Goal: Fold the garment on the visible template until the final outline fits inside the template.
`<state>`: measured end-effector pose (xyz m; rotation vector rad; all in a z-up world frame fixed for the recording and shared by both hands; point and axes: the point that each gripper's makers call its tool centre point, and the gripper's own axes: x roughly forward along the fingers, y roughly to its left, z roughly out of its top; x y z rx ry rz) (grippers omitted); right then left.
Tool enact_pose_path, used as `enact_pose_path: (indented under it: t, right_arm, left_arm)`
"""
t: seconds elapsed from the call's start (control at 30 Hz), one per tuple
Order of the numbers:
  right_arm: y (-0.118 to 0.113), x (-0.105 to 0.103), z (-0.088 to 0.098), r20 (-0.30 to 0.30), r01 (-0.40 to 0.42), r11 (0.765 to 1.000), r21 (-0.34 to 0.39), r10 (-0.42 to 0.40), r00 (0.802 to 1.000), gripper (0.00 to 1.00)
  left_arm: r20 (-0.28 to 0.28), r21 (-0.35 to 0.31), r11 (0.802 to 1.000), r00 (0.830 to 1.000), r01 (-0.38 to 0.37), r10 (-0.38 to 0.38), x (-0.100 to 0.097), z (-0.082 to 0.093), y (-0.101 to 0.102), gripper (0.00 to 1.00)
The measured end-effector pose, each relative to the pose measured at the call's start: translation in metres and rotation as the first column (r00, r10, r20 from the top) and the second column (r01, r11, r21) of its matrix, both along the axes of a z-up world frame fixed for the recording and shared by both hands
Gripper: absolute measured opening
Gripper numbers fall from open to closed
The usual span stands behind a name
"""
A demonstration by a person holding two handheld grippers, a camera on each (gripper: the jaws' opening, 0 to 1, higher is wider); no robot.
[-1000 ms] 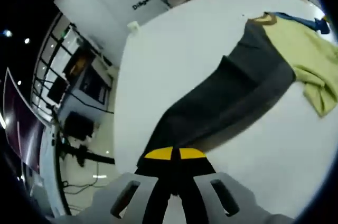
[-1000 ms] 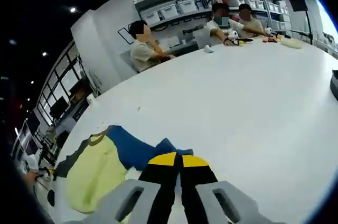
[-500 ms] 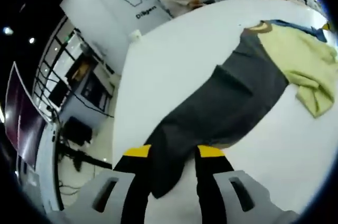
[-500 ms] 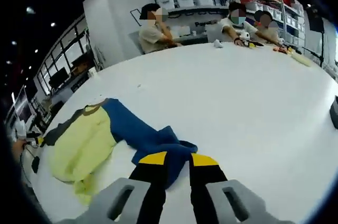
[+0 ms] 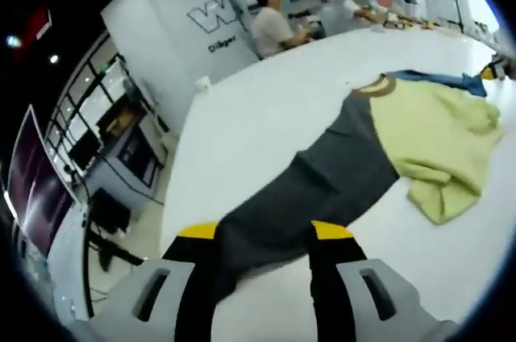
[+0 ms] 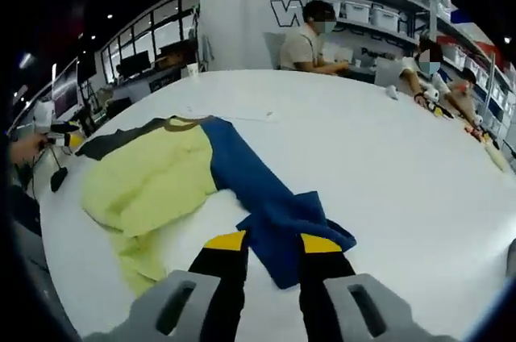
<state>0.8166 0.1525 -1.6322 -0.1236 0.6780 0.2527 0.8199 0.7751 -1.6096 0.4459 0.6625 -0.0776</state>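
White desk (image 5: 266,108) carries your garment (image 5: 427,136), spread wide: a yellow-green body with a grey sleeve (image 5: 314,189) on one side and a blue sleeve (image 6: 266,197) on the other. No template outline is clear to me. Your left tool (image 5: 262,233) has its jaws spread around the grey cuff end, and your right tool (image 6: 270,241) is likewise spread around the crumpled blue cuff. Pinch each cuff squarely before lifting, then bring both sleeves inward evenly over the body.

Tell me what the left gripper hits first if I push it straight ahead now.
Probably the grey sleeve: it already lies between the open jaws of the left gripper and runs on ahead toward the yellow body of the garment.
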Motion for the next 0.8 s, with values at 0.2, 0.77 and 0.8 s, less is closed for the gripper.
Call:
enact_pose_path:
  t: [0.2, 0.77, 0.8]
  right_arm:
    - [0.033, -0.007, -0.030, -0.097, -0.149, 0.989, -0.020, 0.147, 0.984, 0.22]
    - [0.017, -0.002, -0.049, -0.118, -0.103, 0.994, -0.045, 0.097, 0.988, 0.00]
    - [0.016, -0.001, -0.049, -0.119, -0.097, 0.994, -0.043, 0.091, 0.989, 0.00]
  left_arm:
    - [0.013, -0.050, 0.997, 0.998, 0.059, -0.059, -0.006, 0.000, -0.027, 0.47]
    - [0.095, -0.293, 0.933, 0.977, 0.210, -0.190, -0.032, 0.016, -0.091, 0.84]
    - [0.094, -0.292, 0.933, 0.977, 0.210, -0.190, -0.032, 0.016, -0.091, 0.83]
